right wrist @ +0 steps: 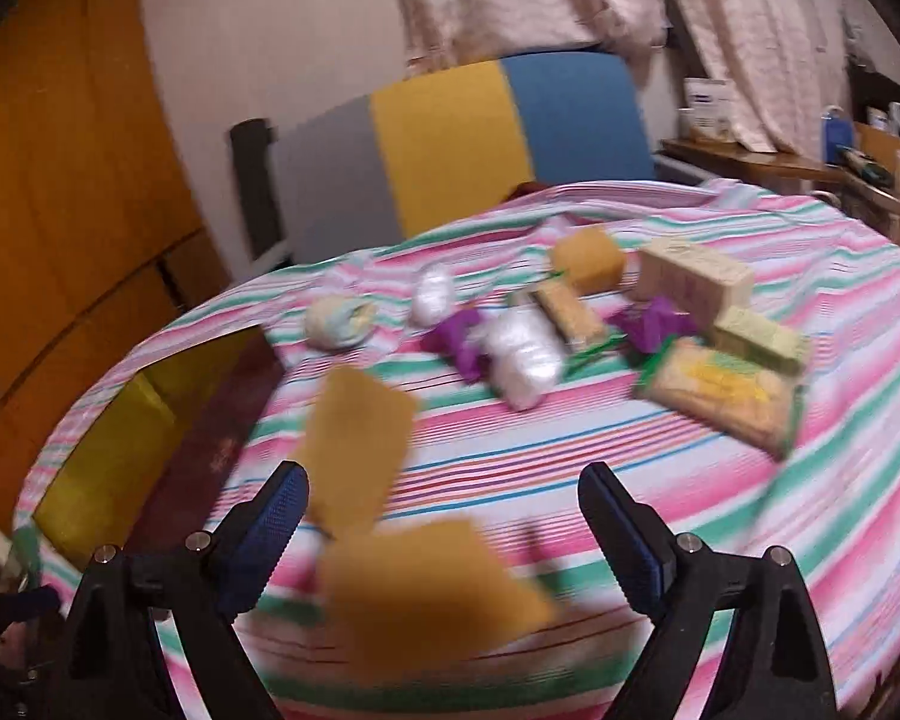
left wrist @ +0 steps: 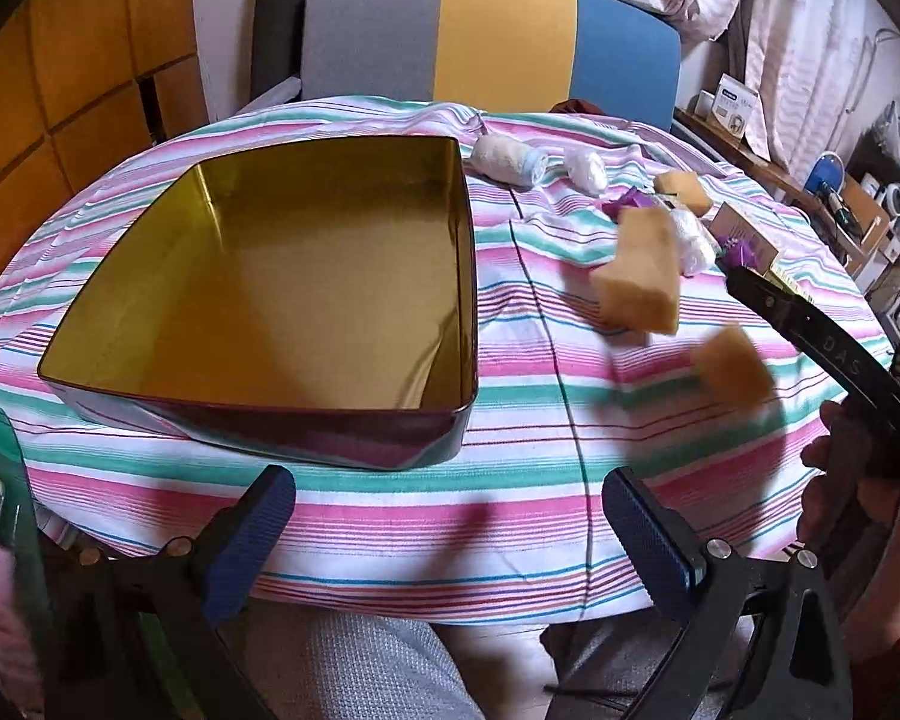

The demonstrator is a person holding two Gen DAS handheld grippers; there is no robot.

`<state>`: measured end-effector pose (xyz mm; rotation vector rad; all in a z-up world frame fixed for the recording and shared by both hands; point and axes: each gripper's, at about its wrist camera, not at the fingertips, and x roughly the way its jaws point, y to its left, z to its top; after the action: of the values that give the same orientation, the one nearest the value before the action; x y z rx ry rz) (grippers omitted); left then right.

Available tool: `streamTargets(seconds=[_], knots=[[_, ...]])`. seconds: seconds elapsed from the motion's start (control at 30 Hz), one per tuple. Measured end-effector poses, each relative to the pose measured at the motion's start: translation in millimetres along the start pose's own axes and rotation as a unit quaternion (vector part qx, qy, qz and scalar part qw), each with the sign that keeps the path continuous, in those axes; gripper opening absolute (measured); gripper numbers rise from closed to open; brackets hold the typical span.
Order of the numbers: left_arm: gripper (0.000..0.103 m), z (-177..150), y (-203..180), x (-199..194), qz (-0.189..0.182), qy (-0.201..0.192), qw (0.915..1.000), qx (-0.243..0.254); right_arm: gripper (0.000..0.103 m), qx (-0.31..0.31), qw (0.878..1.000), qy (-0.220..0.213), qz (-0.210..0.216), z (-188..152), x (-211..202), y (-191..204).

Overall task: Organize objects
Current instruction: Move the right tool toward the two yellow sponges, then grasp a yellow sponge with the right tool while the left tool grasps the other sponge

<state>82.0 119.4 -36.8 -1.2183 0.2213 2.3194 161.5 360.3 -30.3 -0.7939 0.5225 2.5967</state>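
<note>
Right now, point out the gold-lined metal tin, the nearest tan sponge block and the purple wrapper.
Gold-lined metal tin (left wrist: 471,276): left wrist view, right wall.
Nearest tan sponge block (left wrist: 732,372): left wrist view, top face.
Purple wrapper (right wrist: 456,342): right wrist view, centre.

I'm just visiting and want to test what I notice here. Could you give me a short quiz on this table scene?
1. True or false: the tin already holds several things.
2. Which colour are the three loose blocks, such as the sponge? A) tan B) red C) black
3. Fill in: the left gripper and the right gripper both have their jaws ____.

Key: 1 false, the tin is empty. 2 A. 3 open, with nothing between them.
</note>
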Motion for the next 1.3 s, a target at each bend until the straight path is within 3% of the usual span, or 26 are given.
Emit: streamTargets(seconds=[0.07,0.2,0.33,0.53,0.57,0.6,0.63,0.83,1.0,1.13,1.2,1.3], knots=[[0.103,1.3,-1.7,0.7,-0.001,0.0,1.0,-0.001,0.093,0.02,1.0,0.014,-0.016,-1.1,4.6,-11.4],[0.103,1.9,-8.5,2.0,-0.004,0.001,1.0,0.005,0.093,0.036,0.998,0.051,0.016,-9.4,11.7,-16.8],[0.103,4.4,-13.2,-0.2,0.002,-0.006,0.9998,0.016,0.093,-0.01,0.997,0.064,0.048,-14.0,9.9,-3.5],[0.103,10.0,-7.9,-3.0,0.007,-0.015,0.9999,0.002,0.093,-0.053,0.991,0.11,0.053,-28.0,17.5,21.0],[0.103,10.9,-6.5,-3.5,0.007,-0.016,0.9998,-0.002,0.092,-0.061,0.991,0.111,0.04,-32.3,19.4,23.6],[0.103,12.0,-5.0,-3.8,0.006,-0.017,0.9998,-0.006,0.08,-0.07,0.991,0.114,0.027,-35.8,21.9,25.1],[0.103,12.5,-4.3,-3.7,0.005,-0.016,0.9998,-0.008,0.079,-0.078,0.99,0.119,0.019,-38.2,24.6,25.3],[0.103,16.7,-5.8,-3.5,-0.015,-0.016,0.9997,-0.012,0.073,-0.023,0.996,0.074,0.044,-25.4,16.7,4.9],[0.103,26.3,-21.7,-5.1,-0.012,-0.027,0.9995,0.007,0.073,0.018,1.0,0.018,-0.017,3.0,20.5,-24.8],[0.103,39.6,-48.7,3.4,0.026,-0.034,0.9979,0.049,0.073,0.014,0.997,-0.005,-0.079,20.4,41.0,-38.4],[0.103,45.2,-61.8,8.1,0.035,-0.044,0.9959,0.071,0.073,0.014,0.996,-0.008,-0.09,23.1,46.0,-45.6],[0.103,57.5,-75.0,14.4,0.003,-0.059,0.9947,0.084,0.073,0.017,0.995,-0.005,-0.102,16.6,55.0,-51.5]])
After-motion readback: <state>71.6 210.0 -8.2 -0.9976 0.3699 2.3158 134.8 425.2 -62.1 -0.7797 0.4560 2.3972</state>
